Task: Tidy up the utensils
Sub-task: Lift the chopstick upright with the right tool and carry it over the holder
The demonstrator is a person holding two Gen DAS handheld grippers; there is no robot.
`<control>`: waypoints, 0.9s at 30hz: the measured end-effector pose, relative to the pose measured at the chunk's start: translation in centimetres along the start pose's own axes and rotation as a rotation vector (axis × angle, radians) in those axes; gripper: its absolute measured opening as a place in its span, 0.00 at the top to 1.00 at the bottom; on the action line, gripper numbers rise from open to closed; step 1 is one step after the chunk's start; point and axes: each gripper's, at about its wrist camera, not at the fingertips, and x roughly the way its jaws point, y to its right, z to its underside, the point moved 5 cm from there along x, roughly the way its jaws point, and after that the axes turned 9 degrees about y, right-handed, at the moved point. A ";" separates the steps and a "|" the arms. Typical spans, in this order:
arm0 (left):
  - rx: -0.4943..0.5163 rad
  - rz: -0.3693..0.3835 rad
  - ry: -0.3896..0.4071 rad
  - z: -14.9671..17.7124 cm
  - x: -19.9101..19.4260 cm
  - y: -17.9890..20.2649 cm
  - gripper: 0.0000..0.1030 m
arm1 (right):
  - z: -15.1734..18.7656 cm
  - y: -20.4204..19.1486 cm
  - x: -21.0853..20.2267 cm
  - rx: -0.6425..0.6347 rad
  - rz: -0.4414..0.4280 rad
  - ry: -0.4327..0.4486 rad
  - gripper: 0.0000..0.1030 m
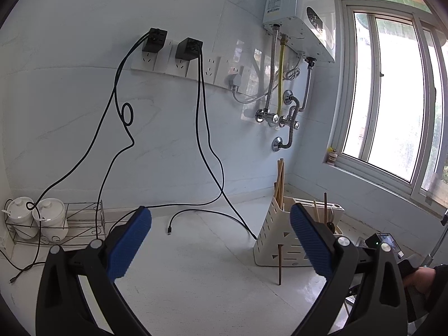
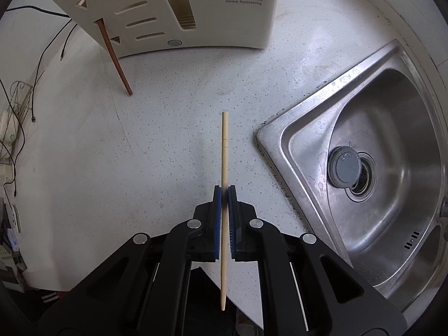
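My right gripper (image 2: 224,193) points down at the speckled counter and is shut on a pale wooden chopstick (image 2: 224,151), which runs between the blue pads and sticks out past both ends. Beyond it stands a cream utensil holder (image 2: 224,19) marked DROEE, with a dark brown chopstick (image 2: 116,65) poking out through a side slot, its tip on the counter. In the left wrist view my left gripper (image 1: 221,240) is open and holds nothing. The same holder (image 1: 282,240) stands ahead to the right, with several chopsticks (image 1: 280,182) upright in it and the brown chopstick (image 1: 280,264) leaning from its side.
A steel sink (image 2: 361,184) lies right of the held chopstick. Black cables (image 1: 201,140) hang from wall sockets and trail over the counter. A wire rack with two white lidded pots (image 1: 36,218) stands at the far left. A water heater (image 1: 302,14) and a window (image 1: 392,98) are at the right.
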 end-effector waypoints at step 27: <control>0.047 -0.026 -0.064 0.5 0.0 1.2 0.05 | -13.2 2.8 -18.6 0.019 -0.050 1.037 0.96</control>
